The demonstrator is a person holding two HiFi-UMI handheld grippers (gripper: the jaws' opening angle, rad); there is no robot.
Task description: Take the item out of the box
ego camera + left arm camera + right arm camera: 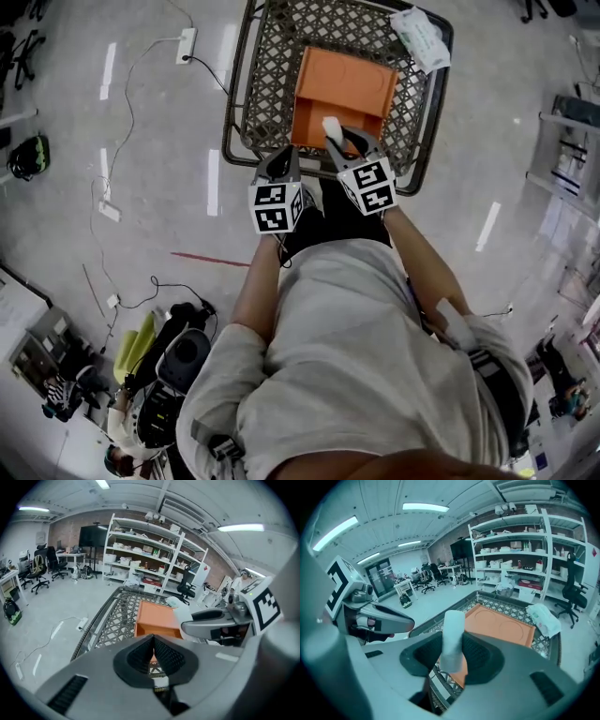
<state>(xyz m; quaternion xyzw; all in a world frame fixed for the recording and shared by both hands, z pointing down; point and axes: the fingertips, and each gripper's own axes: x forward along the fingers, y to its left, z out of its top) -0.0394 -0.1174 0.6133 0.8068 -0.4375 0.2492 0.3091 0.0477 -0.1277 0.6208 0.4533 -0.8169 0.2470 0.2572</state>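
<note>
An orange box [349, 87] lies open inside a dark mesh cart [240, 86]. My right gripper [335, 137] hangs over the box's near edge, shut on a white tube-shaped item [331, 126]. In the right gripper view the item [452, 638] stands upright between the pads, above the orange box [501, 626]. My left gripper [285, 156] is just left of it, over the cart's near rim, jaws shut with nothing in them. The left gripper view shows the shut left gripper [153, 638], the box [157, 619] beyond it and the right gripper's fingers [206, 617] at the right.
A white packet [419, 37] lies in the cart's far right corner. A power strip [187, 44] and cables run over the floor to the left. White shelves [154, 550] and office chairs stand at the back of the room.
</note>
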